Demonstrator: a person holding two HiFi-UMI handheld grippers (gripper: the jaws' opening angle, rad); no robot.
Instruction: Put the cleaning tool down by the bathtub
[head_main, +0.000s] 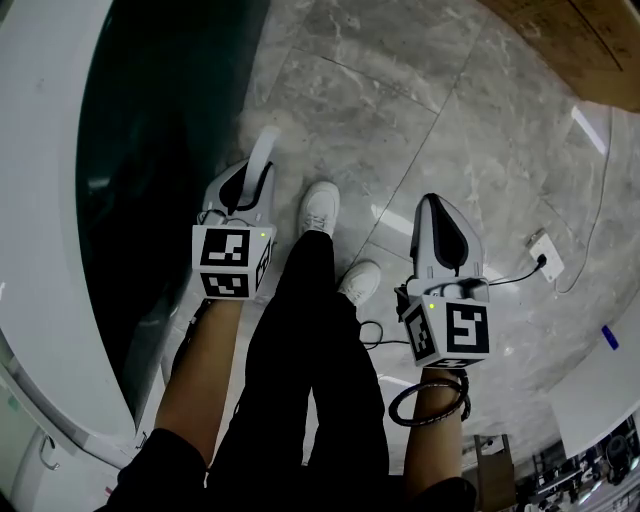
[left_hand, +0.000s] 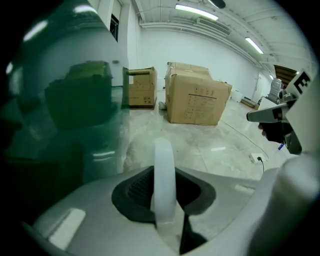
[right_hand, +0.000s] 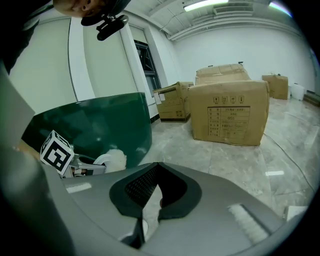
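While the left claw (head_main: 244, 188) is clamped on the white cleaning tool (head_main: 264, 150), bathtub (head_main: 150, 130) at its 9 o'clock, the right claw (head_main: 441, 222) hangs closed and empty above the floor (head_main: 420, 110).

White cleaning tool (left_hand: 164, 180) upright, clamped in left hand-held gripper (head_main: 247, 192), beside dark-green bathtub (head_main: 150, 140).

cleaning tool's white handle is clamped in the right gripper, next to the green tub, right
Not quite. The white handle is clamped in the left gripper, as the left gripper view shows; the right gripper holds nothing. It is next to the green tub.
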